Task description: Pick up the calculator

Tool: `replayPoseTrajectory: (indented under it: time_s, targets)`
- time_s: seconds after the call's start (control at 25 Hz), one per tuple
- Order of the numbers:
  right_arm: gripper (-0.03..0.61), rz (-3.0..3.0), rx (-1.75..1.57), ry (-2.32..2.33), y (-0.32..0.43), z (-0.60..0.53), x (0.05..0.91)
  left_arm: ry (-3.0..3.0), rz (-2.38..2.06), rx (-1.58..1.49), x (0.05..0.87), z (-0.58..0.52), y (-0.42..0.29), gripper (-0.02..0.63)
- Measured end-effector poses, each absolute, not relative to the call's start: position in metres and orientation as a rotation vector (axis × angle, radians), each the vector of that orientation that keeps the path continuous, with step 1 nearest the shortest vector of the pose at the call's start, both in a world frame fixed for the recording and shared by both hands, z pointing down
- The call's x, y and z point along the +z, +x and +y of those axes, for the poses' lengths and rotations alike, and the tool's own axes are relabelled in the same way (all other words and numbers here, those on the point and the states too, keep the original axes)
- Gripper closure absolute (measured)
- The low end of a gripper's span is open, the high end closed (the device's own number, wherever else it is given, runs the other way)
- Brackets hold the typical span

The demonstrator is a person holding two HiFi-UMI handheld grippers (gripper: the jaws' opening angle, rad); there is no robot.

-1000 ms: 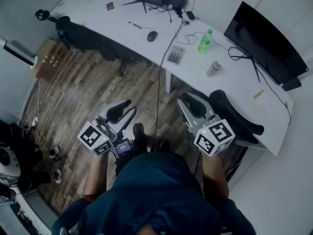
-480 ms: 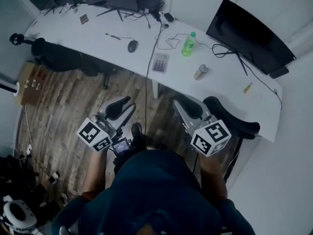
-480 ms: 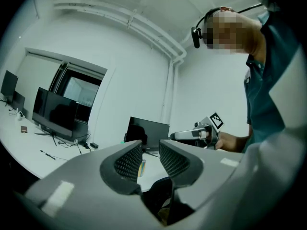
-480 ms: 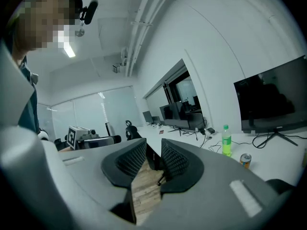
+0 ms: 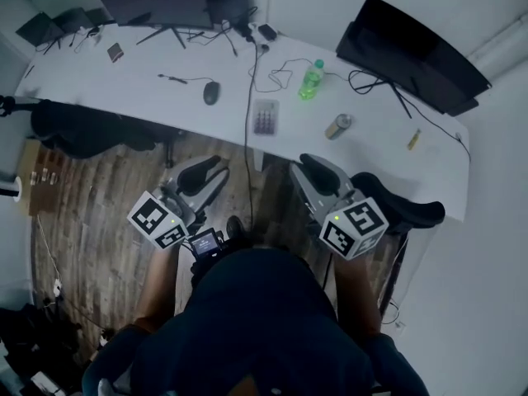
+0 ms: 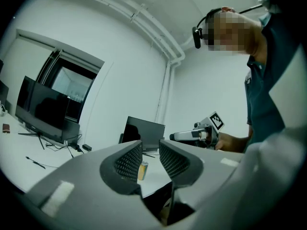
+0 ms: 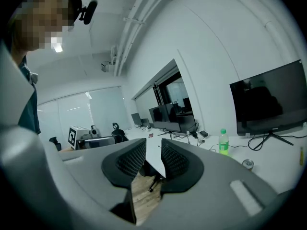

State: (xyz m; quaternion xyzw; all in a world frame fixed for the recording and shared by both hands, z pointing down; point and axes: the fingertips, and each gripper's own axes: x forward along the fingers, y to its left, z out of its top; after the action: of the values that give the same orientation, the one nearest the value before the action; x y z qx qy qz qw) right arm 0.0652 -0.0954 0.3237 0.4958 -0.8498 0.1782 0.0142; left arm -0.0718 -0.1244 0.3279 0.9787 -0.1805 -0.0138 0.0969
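Approaching counter; calculator now centred ahead, probably beyond reach. Left claw together, right claw slightly apart, both empty.

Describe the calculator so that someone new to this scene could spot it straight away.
On the long white desk across the top of the head view, look near the front edge, just right of the black cable that hangs over that edge. The calculator is the flat grey rectangle with rows of keys; the mouse, green bottle and can around it are rounded.
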Motion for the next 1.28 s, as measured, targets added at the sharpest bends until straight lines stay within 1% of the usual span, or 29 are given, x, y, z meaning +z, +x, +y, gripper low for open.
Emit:
replayPoseTrajectory:
  time_s: [0.32, 0.64, 0.92, 1.28]
  targets:
    - [0.499, -2.576, 0.571, 1.669, 0.053, -0.126, 0.323, 2.92, -0.416, -0.04, 0.324, -0.167, -0.085, 0.506]
    - [0.499, -2.512, 0.575, 1.754, 0.039, -0.149, 0.323, 2.919, -0.369, -0.083, 0.324, -0.206, -0.114, 0.508]
    - [0.499, -2.496, 0.594, 1.696, 0.027, -0.169, 0.336, 2.903, -0.435, -0.122, 0.33, -0.235, -0.13, 0.508]
    - [0.499, -2.534, 0.621, 1.591, 0.016, -0.223, 0.353, 2.879, -0.542, -0.132, 0.338, -0.275, -0.144, 0.508]
